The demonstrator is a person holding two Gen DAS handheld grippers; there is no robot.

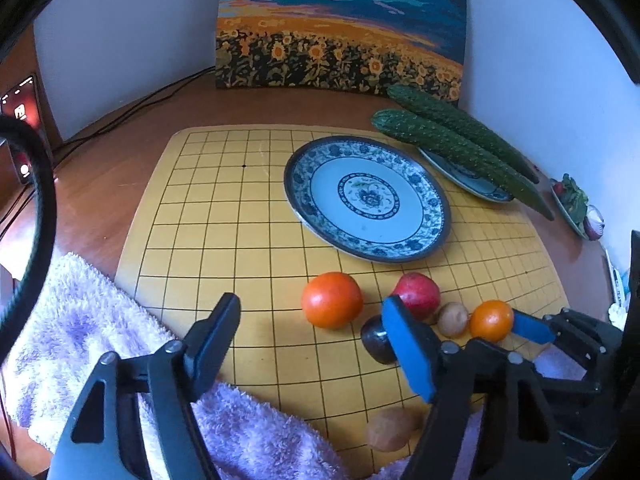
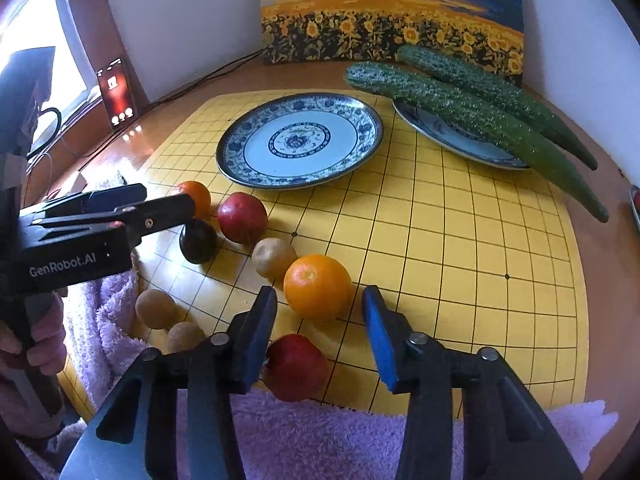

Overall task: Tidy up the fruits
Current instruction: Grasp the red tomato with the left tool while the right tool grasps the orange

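Between the right gripper's [image 2: 320, 320] spread jaws sits an orange [image 2: 317, 286].

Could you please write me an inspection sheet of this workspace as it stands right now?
Surface: yellow grid board on a wooden table.
Job's things: empty patterned plate; two oranges, two red fruits, a dark fruit and three brown fruits loose on the board.
Clutter: two cucumbers on a second plate; purple towel.
Grippers: left tool open, empty; right tool open beside the nearer orange.
Cables: black cables along the wall.
Surroundings: sunflower painting; lit phone.
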